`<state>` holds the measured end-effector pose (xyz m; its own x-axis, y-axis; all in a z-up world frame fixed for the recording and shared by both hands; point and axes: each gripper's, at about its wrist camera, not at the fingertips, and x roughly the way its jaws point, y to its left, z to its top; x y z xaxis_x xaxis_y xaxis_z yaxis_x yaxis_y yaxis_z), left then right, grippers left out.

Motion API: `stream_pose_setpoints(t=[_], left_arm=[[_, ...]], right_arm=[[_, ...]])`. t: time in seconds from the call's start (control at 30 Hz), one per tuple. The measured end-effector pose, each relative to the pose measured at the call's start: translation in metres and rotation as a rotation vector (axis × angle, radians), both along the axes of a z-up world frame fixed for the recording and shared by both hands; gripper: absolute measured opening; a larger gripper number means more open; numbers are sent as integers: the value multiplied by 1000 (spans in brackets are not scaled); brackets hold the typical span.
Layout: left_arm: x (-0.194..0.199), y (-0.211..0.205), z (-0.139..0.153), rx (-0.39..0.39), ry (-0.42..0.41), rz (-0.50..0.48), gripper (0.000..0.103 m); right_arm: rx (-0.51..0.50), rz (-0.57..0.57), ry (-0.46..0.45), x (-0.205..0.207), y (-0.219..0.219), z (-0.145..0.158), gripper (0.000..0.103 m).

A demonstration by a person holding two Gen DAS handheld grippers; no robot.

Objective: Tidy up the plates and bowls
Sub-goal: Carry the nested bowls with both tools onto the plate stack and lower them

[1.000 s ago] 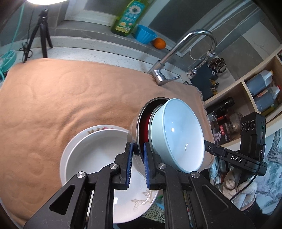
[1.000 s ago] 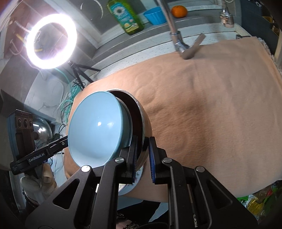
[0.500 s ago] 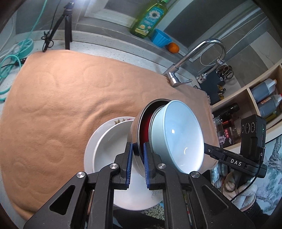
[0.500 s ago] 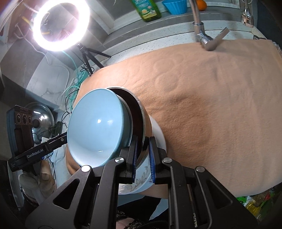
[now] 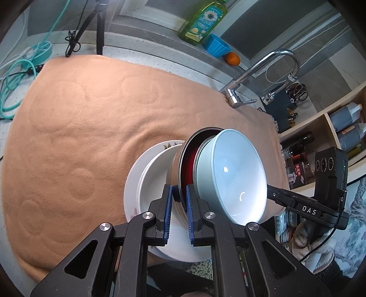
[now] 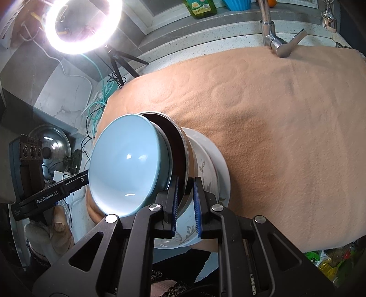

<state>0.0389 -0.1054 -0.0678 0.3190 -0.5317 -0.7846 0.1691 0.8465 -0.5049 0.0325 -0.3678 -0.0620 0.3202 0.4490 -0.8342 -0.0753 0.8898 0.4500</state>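
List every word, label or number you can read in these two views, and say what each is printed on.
"DAS": white letters on the black arm of the right gripper, seen from the left wrist.
"GenRobot.AI": white letters on the black arm of the left gripper, seen from the right wrist.
Green dish-soap bottle with daisy label: print too small to read.
Dark shelf bottles: labels blurred.

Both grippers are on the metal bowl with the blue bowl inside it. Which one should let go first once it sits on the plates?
Probably right. The right gripper pinches the metal bowl directly over the plates, so it crowds the landing. The left gripper grips the side nearer the bare cloth. It's close.
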Motion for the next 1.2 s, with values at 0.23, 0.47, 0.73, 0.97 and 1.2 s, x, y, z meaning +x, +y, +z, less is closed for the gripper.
stream_pose_setpoints(t=[0.23,0.47,0.73,0.97,1.2], left_arm=[[-3,3,-4,5,13,4,9],[-4,2,-6,9,19,3,8],[-4,2,-7,9,17,2,8],[-5,2,-5,14,6,2,9],[-9,2,-1,32,-13,3,9]], right_arm=[[0,7,10,-2,5,-3,13],[2,7,20,-4,6,-8,13],[3,7,23,-5,7,-9,13],[3,9,21,-5,7,-10,14],[-28,9,-15,-10,7,-2,17]])
